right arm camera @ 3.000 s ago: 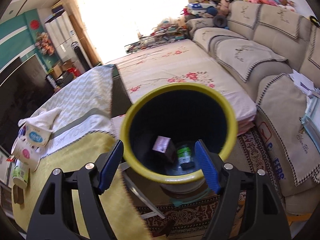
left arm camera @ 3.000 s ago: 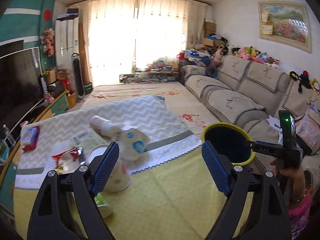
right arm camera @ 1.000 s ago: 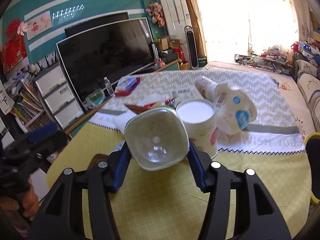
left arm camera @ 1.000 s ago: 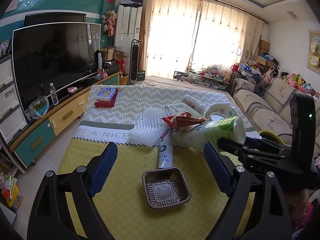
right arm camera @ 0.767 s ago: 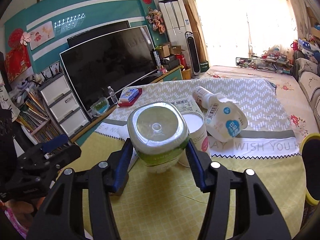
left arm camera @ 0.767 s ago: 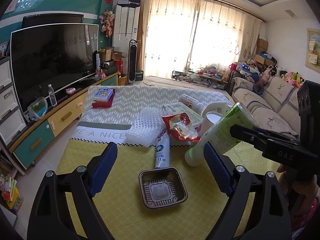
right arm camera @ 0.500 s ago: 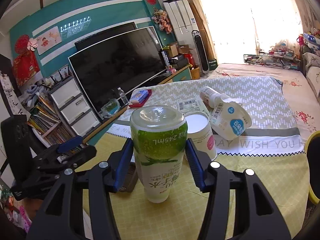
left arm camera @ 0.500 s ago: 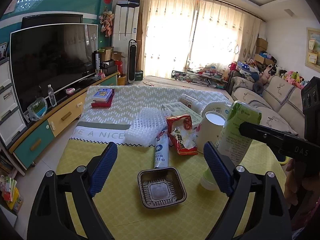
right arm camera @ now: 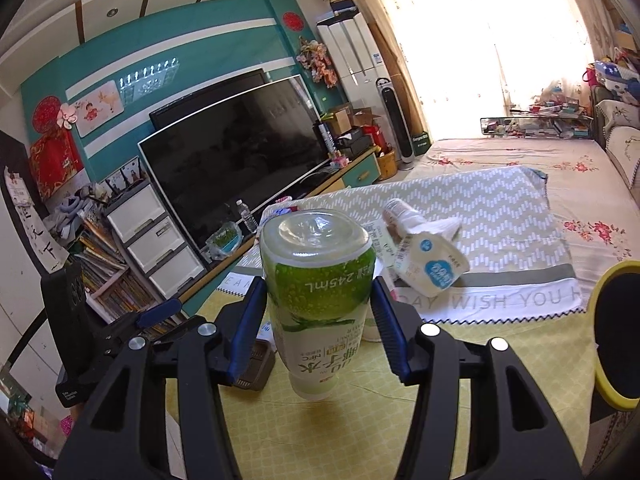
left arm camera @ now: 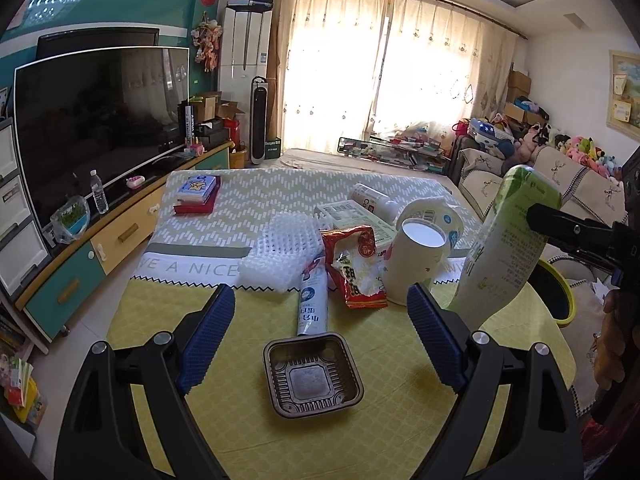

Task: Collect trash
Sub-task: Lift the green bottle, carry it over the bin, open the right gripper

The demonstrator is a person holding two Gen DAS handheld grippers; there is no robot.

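My right gripper [right arm camera: 318,320] is shut on a green-and-white drink bottle [right arm camera: 320,292], held upside down above the yellow tablecloth; the bottle also shows in the left wrist view [left arm camera: 508,244]. My left gripper [left arm camera: 320,336] is open and empty, above a brown plastic tray [left arm camera: 312,376]. Beyond the tray lie a white tube [left arm camera: 312,304], a red snack wrapper [left arm camera: 356,268], a white paper cup [left arm camera: 416,260], bubble wrap [left arm camera: 280,252] and a crushed carton [right arm camera: 428,256]. The yellow-rimmed bin [right arm camera: 616,332] stands at the table's right edge.
A book [left arm camera: 198,196] lies at the table's far left. A TV [left arm camera: 96,120] on a low cabinet [left arm camera: 100,248] stands to the left. A sofa [left arm camera: 560,188] with toys is at the right.
My right gripper has lifted the bottle off the table and moved it right, toward the bin. The left gripper has stayed open over the tray.
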